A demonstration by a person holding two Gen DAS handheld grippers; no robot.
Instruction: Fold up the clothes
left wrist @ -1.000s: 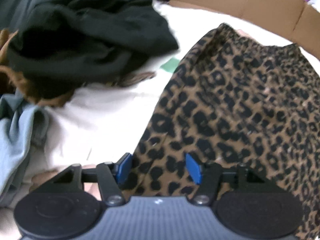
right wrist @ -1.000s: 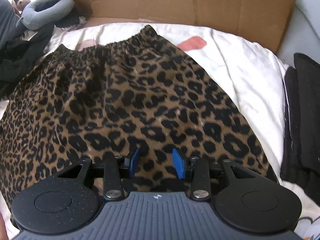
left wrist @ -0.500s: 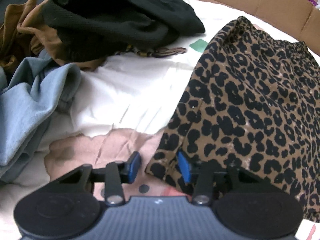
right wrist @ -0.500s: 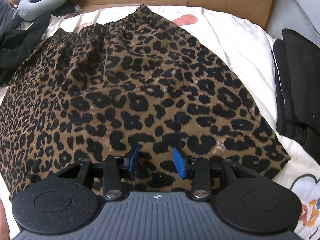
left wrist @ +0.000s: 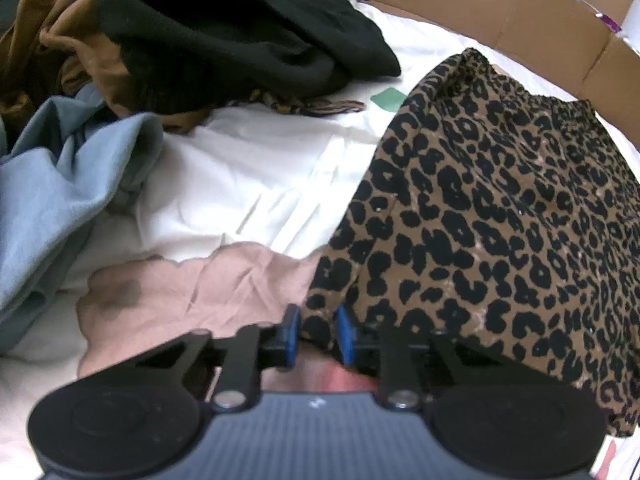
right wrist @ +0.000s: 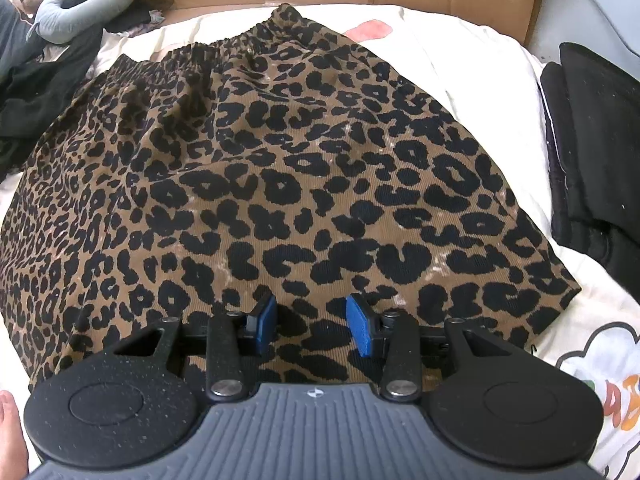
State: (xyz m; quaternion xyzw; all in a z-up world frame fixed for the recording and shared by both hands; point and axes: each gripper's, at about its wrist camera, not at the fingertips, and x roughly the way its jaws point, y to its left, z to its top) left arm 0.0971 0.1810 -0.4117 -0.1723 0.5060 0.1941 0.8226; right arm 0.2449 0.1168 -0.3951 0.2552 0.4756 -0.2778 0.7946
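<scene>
A: Item, leopard-print skirt: right side runs off the left wrist view's edge; near hem hidden behind the left gripper body.

B: Same skirt in the right wrist view: near hem covered by the right gripper; left side cut by the frame.

A: Whether the left gripper's blue pads actually pinch the skirt corner: cannot tell.

B: Item, black clothes pile: separate garments indistinguishable, top cropped.

A: Item, blue garment: left portion out of frame.

B: Item, folded black stack: right part cropped; sheet print partly cut off, unreadable.
</scene>
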